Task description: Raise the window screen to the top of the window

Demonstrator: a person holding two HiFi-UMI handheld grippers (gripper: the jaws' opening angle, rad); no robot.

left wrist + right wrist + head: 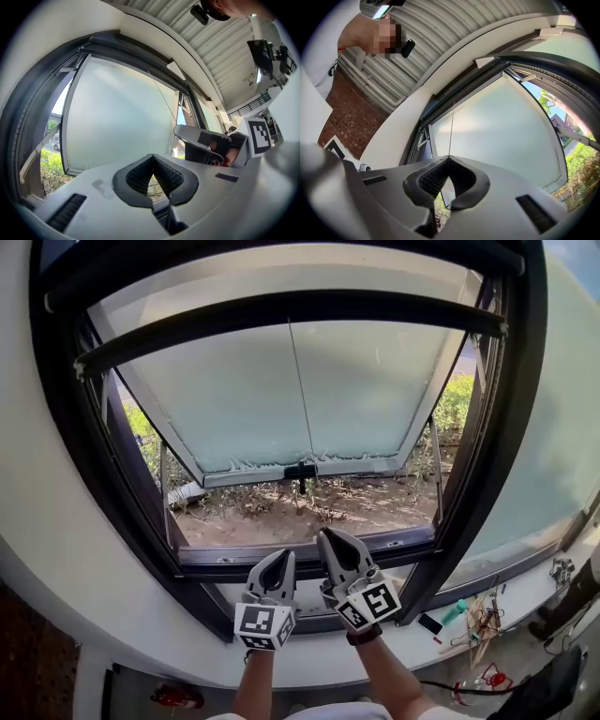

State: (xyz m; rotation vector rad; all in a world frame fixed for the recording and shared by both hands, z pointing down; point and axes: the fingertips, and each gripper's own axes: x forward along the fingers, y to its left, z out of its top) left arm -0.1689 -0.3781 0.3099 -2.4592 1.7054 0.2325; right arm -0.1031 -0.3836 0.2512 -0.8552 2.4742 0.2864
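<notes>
In the head view a pale window screen (281,390) hangs inside a dark window frame (66,427). Its lower bar (244,475) carries a small black handle (300,471), and a thin cord (295,371) runs up from it. Below the bar the window is uncovered. My left gripper (278,555) and right gripper (328,535) are side by side below the sill rail, both shut on nothing and apart from the screen. The left gripper view shows the left gripper (152,157) aimed at the screen (117,117). The right gripper (449,158) lines up with the cord (452,126).
A white sill (141,615) runs under the frame. Bare soil and green plants (309,507) lie outside. Tools and cables (478,624) are scattered on the floor at lower right, and a red object (178,697) lies at lower left. A brick wall (342,117) is in the right gripper view.
</notes>
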